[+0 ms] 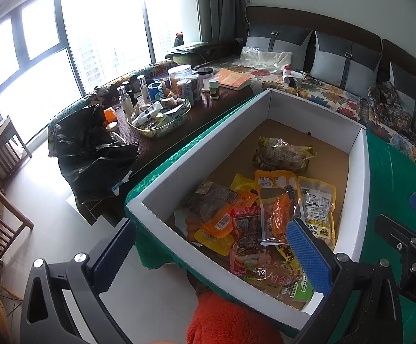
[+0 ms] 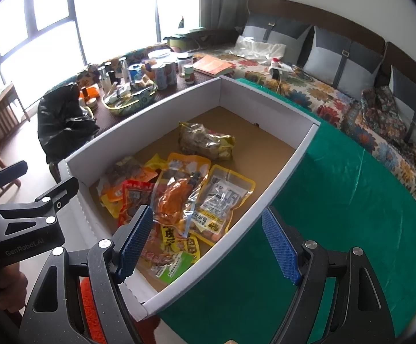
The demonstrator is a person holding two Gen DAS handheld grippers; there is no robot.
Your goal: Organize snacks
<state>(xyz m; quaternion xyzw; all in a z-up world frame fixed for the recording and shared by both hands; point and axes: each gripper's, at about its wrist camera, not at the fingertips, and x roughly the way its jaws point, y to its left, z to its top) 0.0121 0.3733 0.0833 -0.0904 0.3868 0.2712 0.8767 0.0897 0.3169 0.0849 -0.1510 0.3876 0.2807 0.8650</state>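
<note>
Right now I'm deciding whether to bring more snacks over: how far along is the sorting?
Done: the snack packets lie in a loose pile inside the white box, one yellowish bag apart. In hand: nothing; the left claw and right claw both hang open over the box's near end. Left: ordering the overlapped pile.

one white box (image 2: 245, 97) sat there, roughly nine snack packets (image 2: 176, 197) piled inside, plus two tongs, left (image 1: 211, 255) and right (image 2: 208, 246).
</note>
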